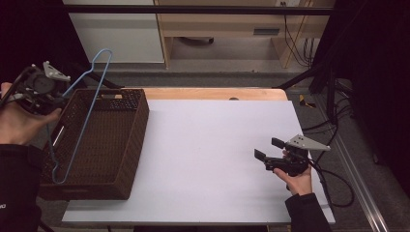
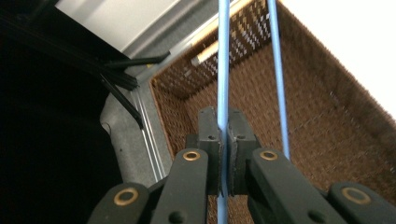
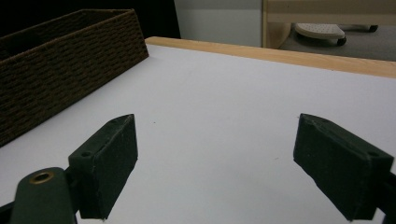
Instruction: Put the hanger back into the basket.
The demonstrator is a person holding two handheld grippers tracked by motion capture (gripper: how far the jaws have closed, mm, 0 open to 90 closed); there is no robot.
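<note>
Left gripper [image 2: 223,135] pinching thin blue wire hanger [image 1: 86,108] over basket [image 1: 138,125]; light, springy, slippery, likely swinging. Right gripper [image 1: 265,148] idling wide.

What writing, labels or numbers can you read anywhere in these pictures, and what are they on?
None can be read.
The person's left sleeve bears a small pale mark at the picture's edge, too small and cut off to read.
The blue hanger, the woven basket, the left gripper, the right gripper and the white table show no lettering.
</note>
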